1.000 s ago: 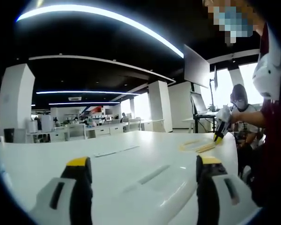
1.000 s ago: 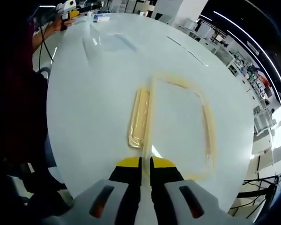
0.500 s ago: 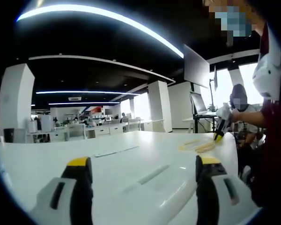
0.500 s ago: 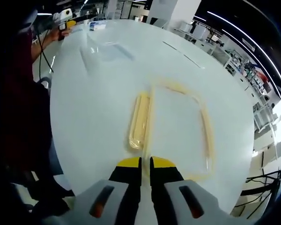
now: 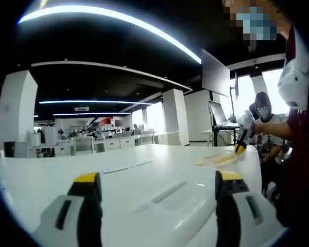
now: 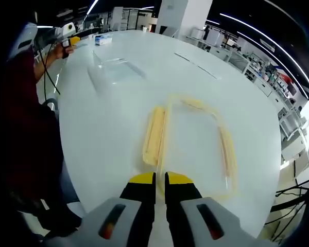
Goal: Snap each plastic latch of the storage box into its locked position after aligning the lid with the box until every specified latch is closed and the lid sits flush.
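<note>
Right gripper view looks down on the white table, where the right gripper has its jaws pinched on the near edge of the clear lid, a yellowish latch along its left side. Farther left lies the clear storage box. The left gripper hovers with jaws wide apart over that box.

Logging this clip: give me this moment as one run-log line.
right claw: shut on lid rim, raised above table | left claw: open, over clear box | latches: not closed
</note>
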`<act>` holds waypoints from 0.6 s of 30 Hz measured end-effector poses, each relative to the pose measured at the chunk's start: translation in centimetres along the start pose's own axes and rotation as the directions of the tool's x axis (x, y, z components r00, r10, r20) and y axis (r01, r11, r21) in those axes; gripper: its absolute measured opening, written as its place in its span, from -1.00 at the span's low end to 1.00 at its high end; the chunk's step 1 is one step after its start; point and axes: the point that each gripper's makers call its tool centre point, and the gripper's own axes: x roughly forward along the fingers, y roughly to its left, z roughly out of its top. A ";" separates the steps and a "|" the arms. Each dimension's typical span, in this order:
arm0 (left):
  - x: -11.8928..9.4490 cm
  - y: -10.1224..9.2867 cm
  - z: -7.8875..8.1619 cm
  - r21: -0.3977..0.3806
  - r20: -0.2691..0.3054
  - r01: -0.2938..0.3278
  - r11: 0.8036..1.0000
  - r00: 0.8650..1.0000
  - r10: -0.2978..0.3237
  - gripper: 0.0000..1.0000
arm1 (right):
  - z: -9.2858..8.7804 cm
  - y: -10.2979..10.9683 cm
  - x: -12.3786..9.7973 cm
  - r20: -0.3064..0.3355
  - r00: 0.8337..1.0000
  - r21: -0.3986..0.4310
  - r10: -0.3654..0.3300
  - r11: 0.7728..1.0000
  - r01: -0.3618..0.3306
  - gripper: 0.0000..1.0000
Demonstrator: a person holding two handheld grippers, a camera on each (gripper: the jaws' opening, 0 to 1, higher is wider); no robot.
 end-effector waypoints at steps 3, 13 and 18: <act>0.0 0.0 0.1 0.000 0.001 0.001 1.000 1.000 -0.001 0.82 | 0.3 0.0 -0.1 0.020 1.000 0.024 0.007 1.000 -0.007 -0.93; 0.1 -0.1 0.2 0.006 0.003 0.001 1.000 1.000 -0.001 0.82 | 0.7 0.1 -0.1 0.064 0.998 0.081 0.027 0.996 -0.032 -0.93; 0.1 -0.1 0.3 0.009 0.002 0.001 1.000 1.000 -0.001 0.82 | 0.8 0.2 -0.1 0.079 0.996 0.102 0.031 0.994 -0.039 -0.93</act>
